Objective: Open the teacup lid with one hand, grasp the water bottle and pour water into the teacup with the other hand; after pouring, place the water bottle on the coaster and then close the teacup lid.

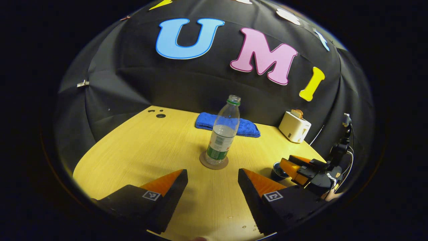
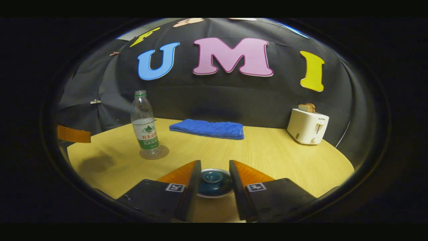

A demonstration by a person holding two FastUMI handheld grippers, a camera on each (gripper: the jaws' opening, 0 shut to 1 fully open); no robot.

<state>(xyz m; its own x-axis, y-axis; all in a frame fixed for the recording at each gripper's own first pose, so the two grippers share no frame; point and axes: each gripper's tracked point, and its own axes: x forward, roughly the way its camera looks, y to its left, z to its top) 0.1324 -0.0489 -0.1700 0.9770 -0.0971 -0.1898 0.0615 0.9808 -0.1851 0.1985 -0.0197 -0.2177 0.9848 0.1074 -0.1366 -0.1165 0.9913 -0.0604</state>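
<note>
In the left gripper view my left gripper (image 1: pixel 212 182) sits low at the bottom of the frame, spread wide with nothing between its fingers. Straight ahead of it, at frame centre, the bottle (image 1: pixel 223 132) stands upright on the coaster (image 1: pixel 214 162), uncapped and partly filled. Behind it a blue cloth (image 1: pixel 227 125) lies folded on the bench (image 1: pixel 133 150), and a toaster (image 1: pixel 294 126) stands at centre right near the wall. My right gripper (image 1: pixel 291 169) shows at the lower right of this view, over the teacup (image 1: pixel 279 170).

In the right gripper view my right gripper (image 2: pixel 212 179) is at bottom centre, its fingers narrowed around the dark lid (image 2: pixel 214 182) on the teacup; I cannot tell whether both fingers press on it. The bottle (image 2: pixel 144 125) on its coaster (image 2: pixel 154 153) is at centre left, the cloth (image 2: pixel 207 129) at centre, the toaster (image 2: pixel 307 125) at right.
</note>
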